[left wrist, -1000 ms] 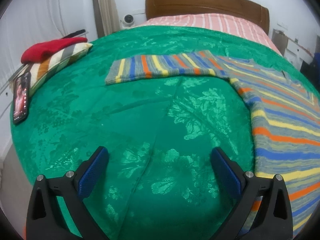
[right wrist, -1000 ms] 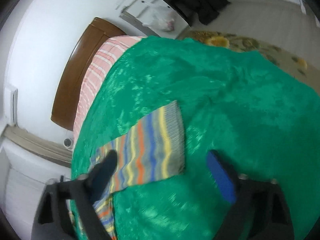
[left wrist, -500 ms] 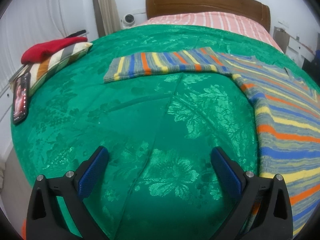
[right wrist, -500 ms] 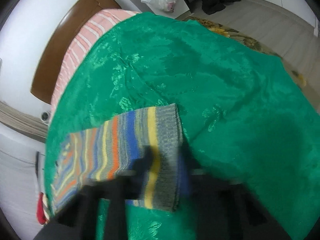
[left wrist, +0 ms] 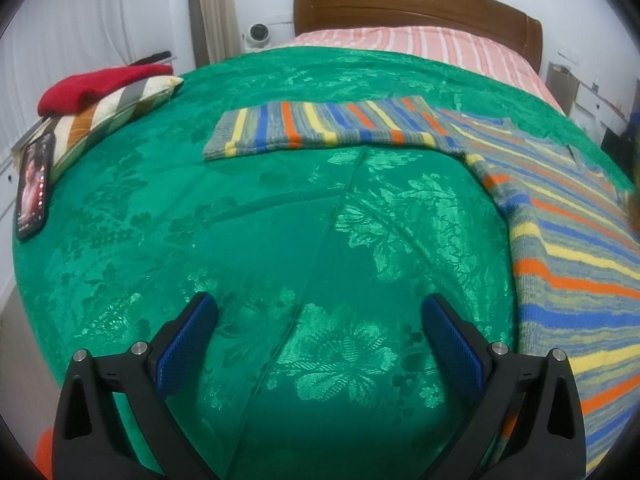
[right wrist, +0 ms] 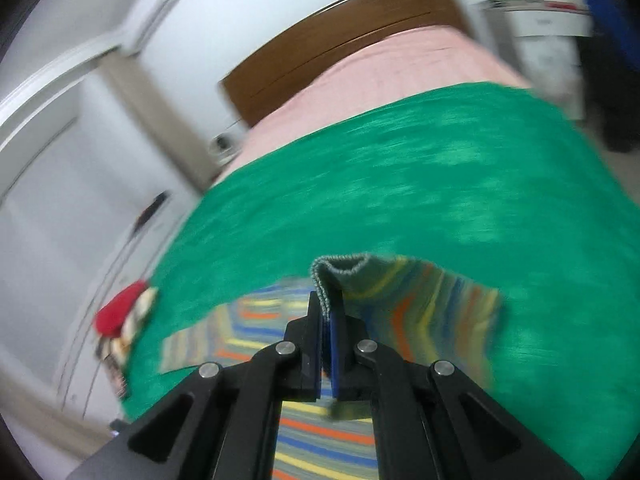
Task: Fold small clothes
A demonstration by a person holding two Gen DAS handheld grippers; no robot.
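A striped sweater in grey, yellow, blue and orange lies spread on the green bedspread that covers the bed, its body toward the right edge of the bedspread in the left wrist view and one sleeve stretched flat across the middle toward the left edge. The left gripper hangs over the near part of the bedspread with its jaws wide apart and nothing between the blue pads, clear of the sweater. The right gripper has its jaws closed on the grey ribbed cuff of the sweater's other sleeve, the cuff folded up over the fingertips and the striped sleeve trailing off to the right above the bedspread; this view is streaked with motion blur. Near the left edge of the bedspread a red garment sits on top of a striped cushion, with a phone just beside it nearer the camera. Beyond the bedspread's far edge a pink striped sheet runs up to the wooden headboard.
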